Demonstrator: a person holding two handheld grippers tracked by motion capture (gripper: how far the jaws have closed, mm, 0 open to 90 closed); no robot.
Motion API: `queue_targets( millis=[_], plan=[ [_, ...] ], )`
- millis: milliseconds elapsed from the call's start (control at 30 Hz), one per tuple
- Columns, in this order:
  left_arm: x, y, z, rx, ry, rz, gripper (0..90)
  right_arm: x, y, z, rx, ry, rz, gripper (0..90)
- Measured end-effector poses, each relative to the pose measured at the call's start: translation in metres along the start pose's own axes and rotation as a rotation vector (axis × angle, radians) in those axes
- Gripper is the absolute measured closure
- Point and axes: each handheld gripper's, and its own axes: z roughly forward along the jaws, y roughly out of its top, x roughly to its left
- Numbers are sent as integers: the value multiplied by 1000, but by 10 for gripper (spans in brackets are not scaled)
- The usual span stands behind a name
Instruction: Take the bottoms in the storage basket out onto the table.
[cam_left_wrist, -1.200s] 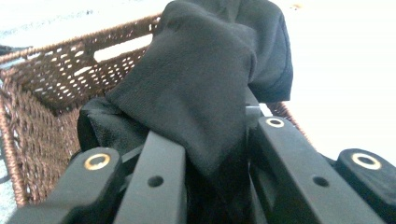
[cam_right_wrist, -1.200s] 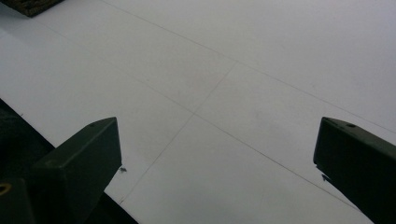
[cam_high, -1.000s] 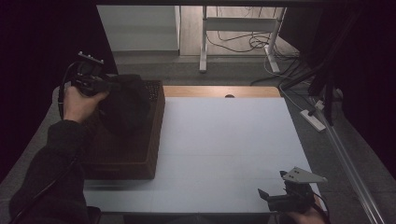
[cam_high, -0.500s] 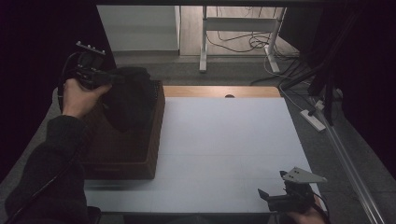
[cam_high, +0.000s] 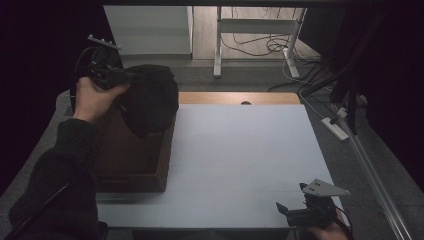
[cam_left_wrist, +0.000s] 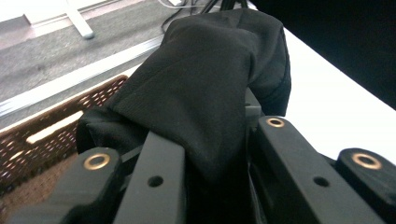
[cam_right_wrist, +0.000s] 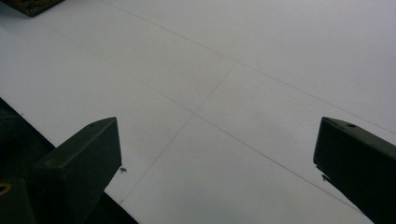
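Observation:
A black cloth (cam_high: 150, 100) hangs bunched above a brown wicker basket (cam_high: 134, 181) at the table's left side. My left gripper (cam_high: 131, 79) is shut on the cloth's upper edge and holds it up over the basket's far end. In the left gripper view the cloth (cam_left_wrist: 205, 79) is pinched between the two jaws of the left gripper (cam_left_wrist: 215, 154), with the basket's woven wall (cam_left_wrist: 42, 140) below it. My right gripper (cam_high: 291, 197) rests near the table's front right edge, open with nothing between its jaws. The right gripper (cam_right_wrist: 215, 154) points out over the bare white tabletop (cam_right_wrist: 261, 70).
The white tabletop (cam_high: 240, 150) spreads to the right of the basket. A wooden strip (cam_high: 235, 98) runs along its far edge. Behind the table stand a white frame's legs and loose cables (cam_high: 260, 45) on the floor. A power strip (cam_high: 336, 128) lies at the right.
My left hand has lifted the black cloth higher, away from the basket's top. The right gripper has stayed where it was.

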Motion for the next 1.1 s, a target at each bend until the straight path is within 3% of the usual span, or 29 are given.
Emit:
queue_targets(
  millis=[467, 1100],
  plan=[
    [-30, 22, 15, -21, -57, 65, 791, 0, 0, 0, -3, 3, 0, 13],
    [-70, 42, 54, -33, -168, 128, 791, 0, 0, -1, -6, 6, 2, 13]
  ],
)
